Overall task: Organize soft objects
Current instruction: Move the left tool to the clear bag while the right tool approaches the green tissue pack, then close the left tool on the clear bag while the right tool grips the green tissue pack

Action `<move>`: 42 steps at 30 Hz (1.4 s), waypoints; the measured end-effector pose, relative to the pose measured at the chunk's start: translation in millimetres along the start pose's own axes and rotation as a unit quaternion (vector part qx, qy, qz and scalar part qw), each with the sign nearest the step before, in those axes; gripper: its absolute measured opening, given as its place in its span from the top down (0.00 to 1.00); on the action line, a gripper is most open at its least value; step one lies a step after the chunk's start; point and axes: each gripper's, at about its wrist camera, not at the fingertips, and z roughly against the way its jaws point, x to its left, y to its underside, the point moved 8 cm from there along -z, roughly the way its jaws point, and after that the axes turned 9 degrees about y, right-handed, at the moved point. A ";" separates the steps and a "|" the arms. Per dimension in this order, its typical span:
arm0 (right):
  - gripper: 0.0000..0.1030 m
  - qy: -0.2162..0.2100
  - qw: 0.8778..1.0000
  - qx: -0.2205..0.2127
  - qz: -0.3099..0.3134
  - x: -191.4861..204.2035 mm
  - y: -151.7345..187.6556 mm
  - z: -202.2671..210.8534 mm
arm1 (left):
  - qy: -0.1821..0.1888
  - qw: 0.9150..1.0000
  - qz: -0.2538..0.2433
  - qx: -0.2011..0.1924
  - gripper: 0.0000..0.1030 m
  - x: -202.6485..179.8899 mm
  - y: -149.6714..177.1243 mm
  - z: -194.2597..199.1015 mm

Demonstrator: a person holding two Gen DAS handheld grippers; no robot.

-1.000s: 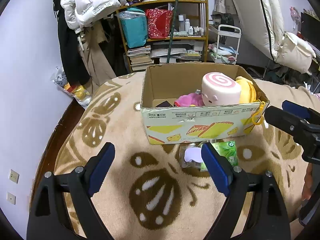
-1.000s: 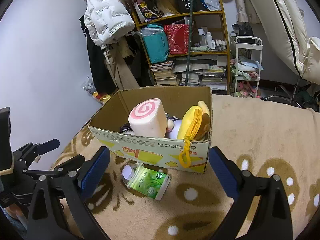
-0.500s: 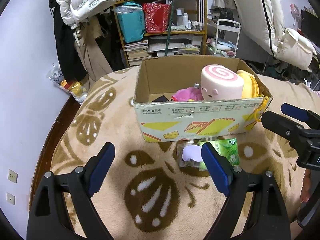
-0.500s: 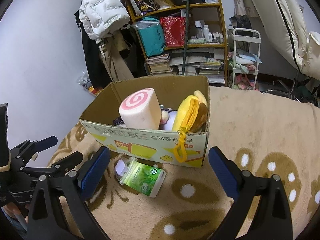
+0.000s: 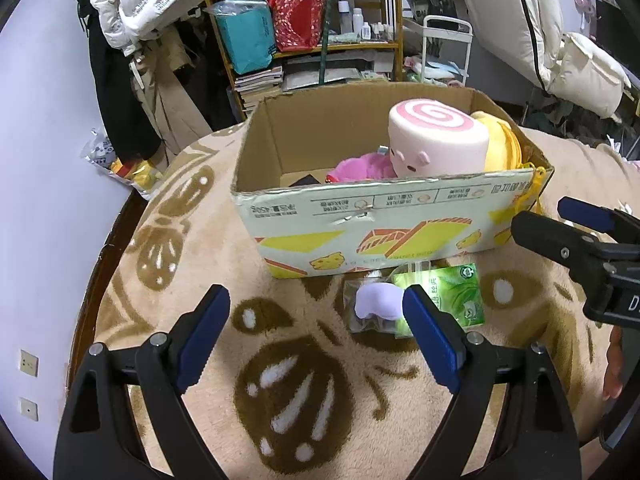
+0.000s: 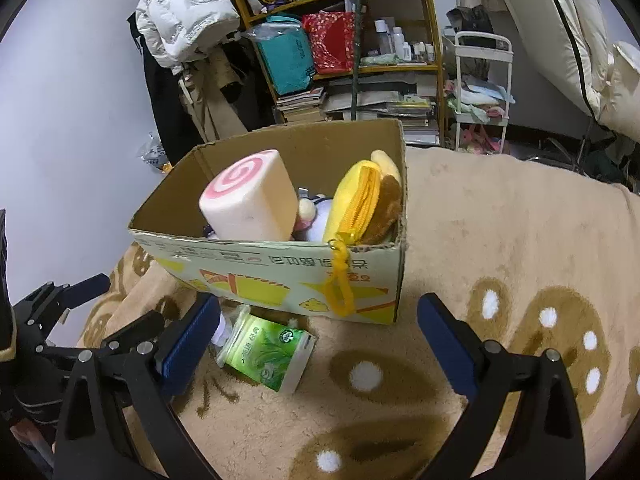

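box [image 5: 360,216]: matt cardboard (printed) | blanket [image 5: 280,360]: fuzzy cloth | tissue pack [image 6: 268,350]: glossy plastic

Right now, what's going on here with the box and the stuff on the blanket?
Neither tool holds anything. The left tool and right tool both hover open over the tan blanket, facing the cardboard box. The box already holds the pink swirl plush and a yellow pouch. The green tissue pack and a small purple item in clear wrap lie outside, just in front of the box.
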 end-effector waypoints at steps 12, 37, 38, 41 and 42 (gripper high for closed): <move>0.00 -0.004 0.999 0.029 -0.016 -1.1 6.7 -19.4 | 0.041 0.998 0.005 0.040 0.15 -10.9 4.4 -27.1; 0.00 -0.013 0.997 0.081 0.013 15.9 23.0 -46.7 | 0.041 0.996 -0.001 0.085 0.14 -28.6 12.0 -70.2; 0.00 -0.013 0.996 0.083 0.015 16.5 23.6 -48.1 | 0.045 0.995 0.006 0.085 0.14 -27.8 12.2 -71.5; 0.00 -0.020 0.996 0.091 0.017 18.2 24.9 -52.6 | 0.058 0.994 0.022 0.085 0.14 -25.8 12.6 -74.3; 0.00 -0.021 0.995 0.092 0.017 18.0 24.7 -53.8 | 0.060 0.994 0.022 0.085 0.14 -25.7 12.3 -74.6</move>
